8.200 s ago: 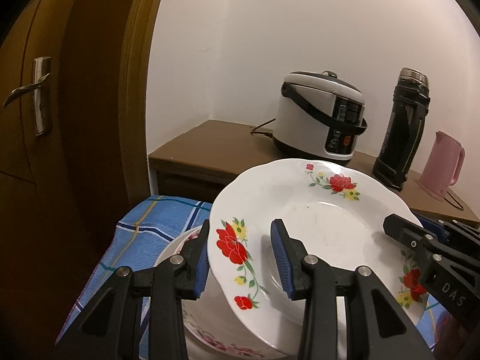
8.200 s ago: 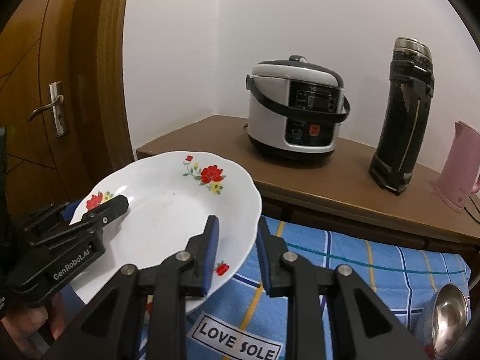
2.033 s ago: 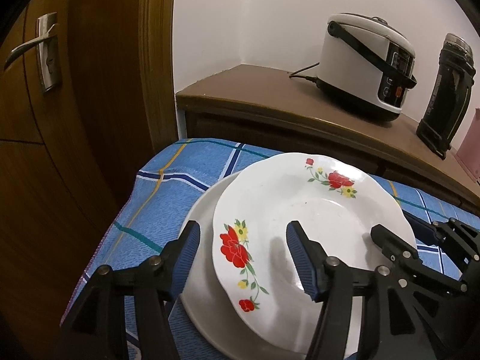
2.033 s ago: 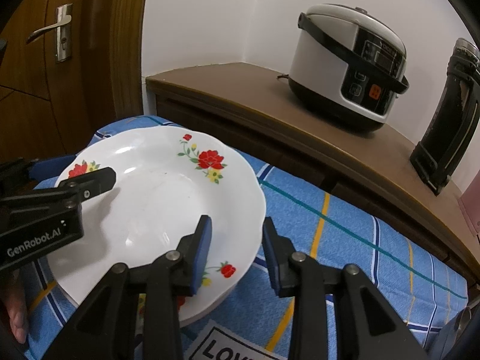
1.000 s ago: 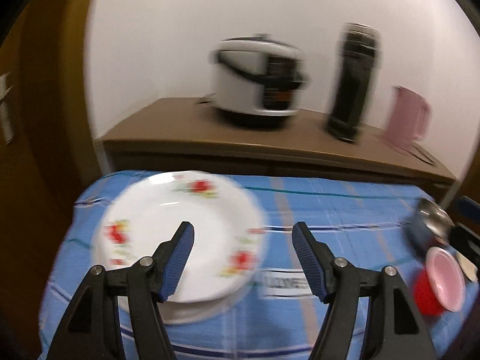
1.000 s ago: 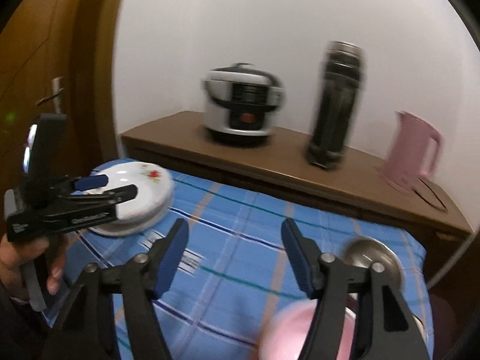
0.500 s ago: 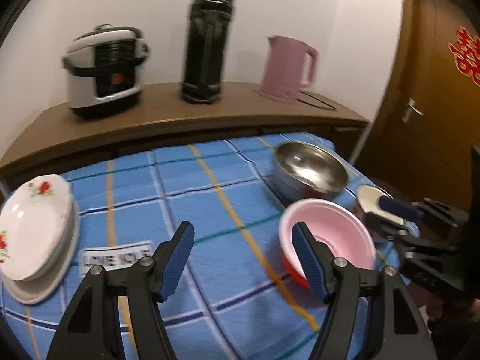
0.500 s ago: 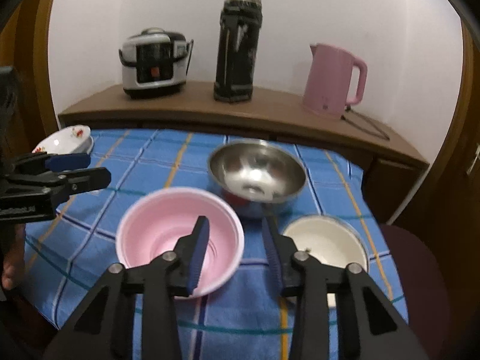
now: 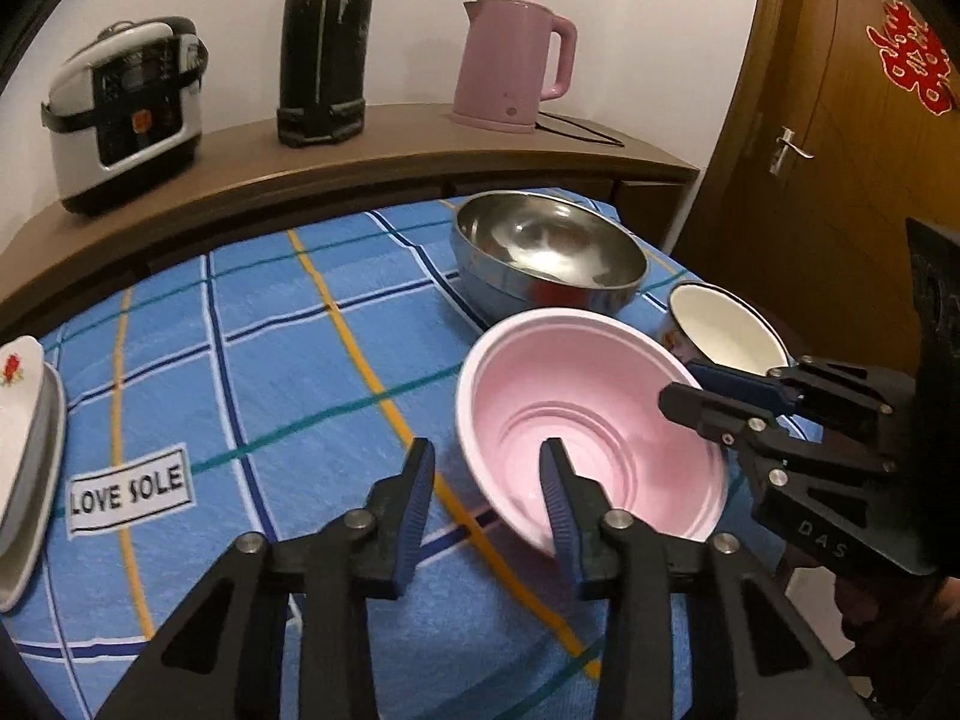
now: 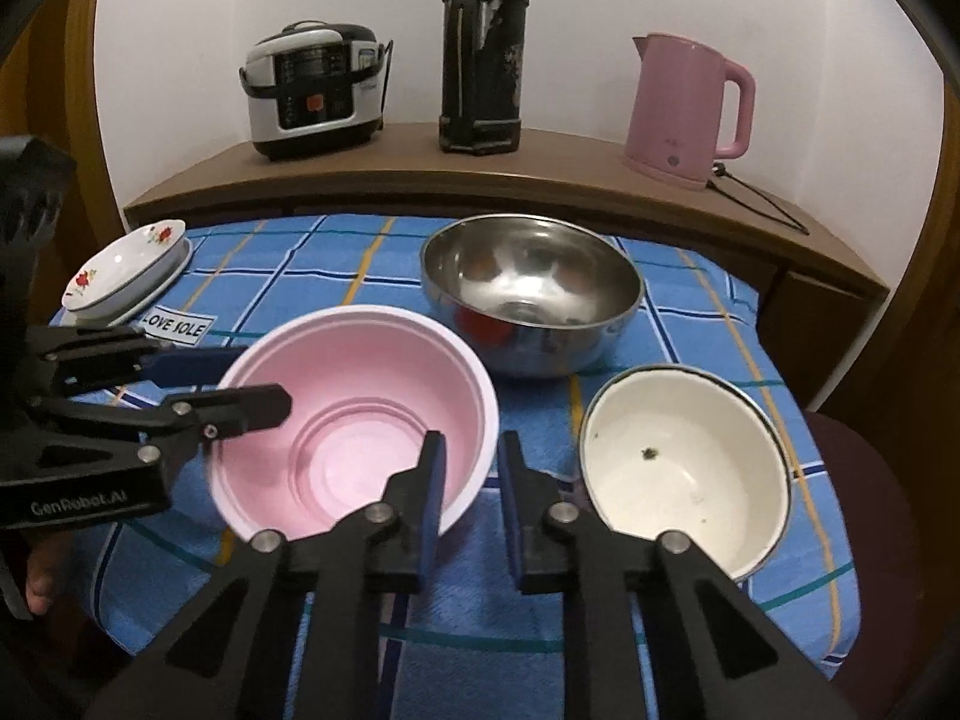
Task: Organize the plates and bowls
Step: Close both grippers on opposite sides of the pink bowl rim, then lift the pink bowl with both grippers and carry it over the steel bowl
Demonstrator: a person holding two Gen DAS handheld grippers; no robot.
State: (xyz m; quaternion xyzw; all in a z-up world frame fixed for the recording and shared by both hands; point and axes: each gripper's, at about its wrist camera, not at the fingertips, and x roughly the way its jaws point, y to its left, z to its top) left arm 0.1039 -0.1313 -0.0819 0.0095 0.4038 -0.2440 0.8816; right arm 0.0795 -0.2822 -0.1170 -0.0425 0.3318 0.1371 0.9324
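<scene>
Both fisheye views sit close above the blue checked tablecloth [image 9: 270,360], angled downward toward the sideboard [image 10: 480,174] along the back wall. The left wrist view looks from the pink bowl's [image 9: 588,420] left side, the right wrist view from its right. The 2 share that bowl, the steel bowl [image 10: 531,291], and probably most of the table.

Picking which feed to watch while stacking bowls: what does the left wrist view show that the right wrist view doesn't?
Left wrist only: a door handle and a red ornament on the door. Right wrist only: the whole inside of the white bowl, with a dark speck. Both: pink bowl, steel bowl, plate stack, cooker, flask, kettle.
</scene>
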